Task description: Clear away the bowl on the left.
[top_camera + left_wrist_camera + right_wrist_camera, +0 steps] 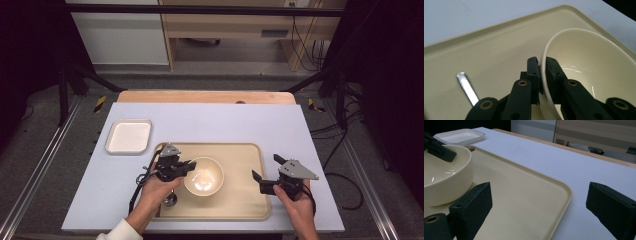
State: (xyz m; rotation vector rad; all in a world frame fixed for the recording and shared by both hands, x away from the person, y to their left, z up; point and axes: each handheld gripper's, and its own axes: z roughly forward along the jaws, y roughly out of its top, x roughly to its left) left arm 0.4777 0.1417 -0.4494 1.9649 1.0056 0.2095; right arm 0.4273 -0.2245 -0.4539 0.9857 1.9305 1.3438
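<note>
The left gripper (542,65) has its 2 black jaws pinched nearly together on the rim of the bowl (589,62), 1 jaw outside the wall and 1 inside, with the pads pressing on the thin cream edge. In the high view the same left gripper (186,165) sits at the bowl's (204,176) left side, held by the person's left hand (159,192). The bowl stands on the tray (486,50), just ahead and to the right of the gripping jaws. To the left of those jaws in the left gripper view, a metal spoon handle (467,87) lies flat on the tray; whether it touches the bowl cannot be told.

The right gripper (264,175) stands wide open with nothing between its jaws. It hangs over the tray's (240,200) right edge, well apart from the bowl. In the right gripper view its left jaw is above the tray (524,195) and its right jaw above the table (549,157). A white dish (128,136) lies on the table beyond the left gripper.
</note>
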